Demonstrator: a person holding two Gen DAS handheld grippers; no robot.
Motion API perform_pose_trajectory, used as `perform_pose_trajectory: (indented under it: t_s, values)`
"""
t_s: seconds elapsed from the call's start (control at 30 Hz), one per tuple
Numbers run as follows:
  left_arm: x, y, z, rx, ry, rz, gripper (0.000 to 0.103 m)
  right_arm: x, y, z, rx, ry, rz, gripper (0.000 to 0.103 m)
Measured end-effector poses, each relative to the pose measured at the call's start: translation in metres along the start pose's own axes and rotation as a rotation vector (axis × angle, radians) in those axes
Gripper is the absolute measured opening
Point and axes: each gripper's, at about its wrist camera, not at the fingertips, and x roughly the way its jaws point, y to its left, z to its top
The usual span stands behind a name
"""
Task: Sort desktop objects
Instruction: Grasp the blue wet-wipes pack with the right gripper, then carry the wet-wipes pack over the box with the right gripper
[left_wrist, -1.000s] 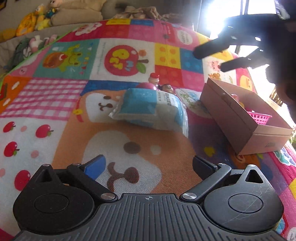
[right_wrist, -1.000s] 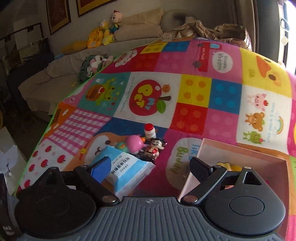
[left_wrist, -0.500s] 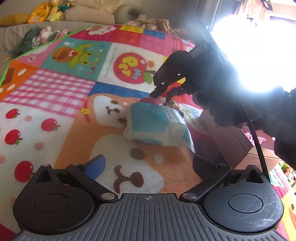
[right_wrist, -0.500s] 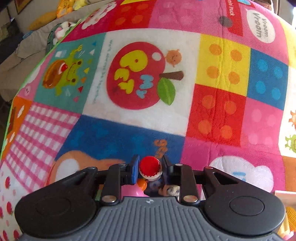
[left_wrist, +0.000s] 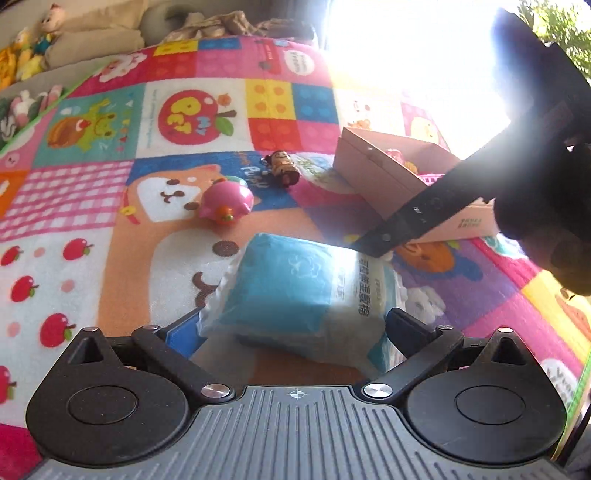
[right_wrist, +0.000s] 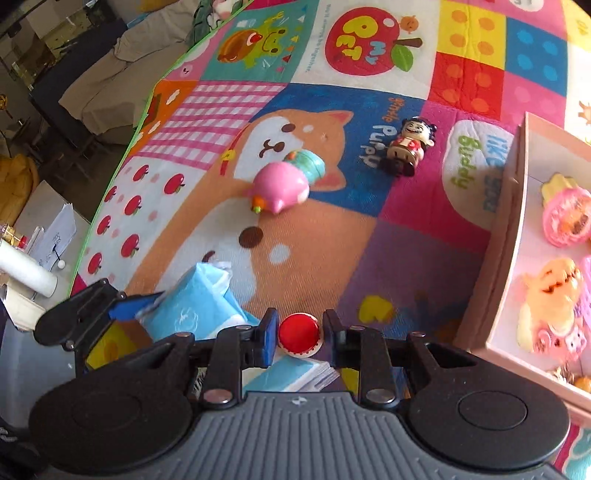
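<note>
Nearest in the right wrist view, the right gripper (right_wrist: 300, 338) is clenched on a small red-capped bottle (right_wrist: 299, 334), which half a second ago still stood on the mat among the toys and is now lifted clear of them. Nearest in the left wrist view, the left gripper (left_wrist: 295, 325) has moved in from a distance: its fingers are spread on either side of a blue tissue pack (left_wrist: 303, 291), not visibly squeezing it. So one item appears to be in transit and a second is about to be picked up.

Beyond the pack, on the colourful play mat (right_wrist: 369, 258), a pink pig toy (right_wrist: 282, 186) lies on its side. Further on lies a small cartoon figure (right_wrist: 406, 146), well apart from the pig.

To the right sits an open cardboard box (right_wrist: 506, 258) that already holds several soft pink and yellow toys (right_wrist: 546, 299), likely the bottle's destination.
</note>
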Motion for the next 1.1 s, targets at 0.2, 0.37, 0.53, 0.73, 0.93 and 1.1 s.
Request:
perform_pose_trajectory:
  t_s: [0.2,0.37,0.53,0.73,0.93,1.1]
  values:
    - [-0.03,0.019,0.008,0.01,-0.013,0.151,0.103,-0.037,0.02,-0.041,-0.196,-0.222,-0.119,0.06]
    - [-0.06,0.054,0.026,-0.119,-0.064,0.346,0.103,-0.042,0.05,-0.049,-0.309,-0.334,-0.041,0.076]
    - [-0.079,0.075,0.04,-0.277,-0.105,0.354,0.103,-0.006,0.085,-0.044,-0.284,-0.342,-0.052,0.082]
    - [-0.07,0.058,0.046,-0.257,-0.104,0.327,0.103,0.022,0.099,-0.055,-0.29,-0.224,-0.016,0.054]
    - [-0.042,0.021,0.045,-0.155,-0.067,0.229,0.103,-0.015,0.078,-0.103,-0.333,-0.19,0.057,0.052]
    - [-0.01,-0.019,0.039,-0.053,-0.056,0.127,0.103,-0.062,0.026,-0.143,-0.194,-0.236,-0.076,0.051]
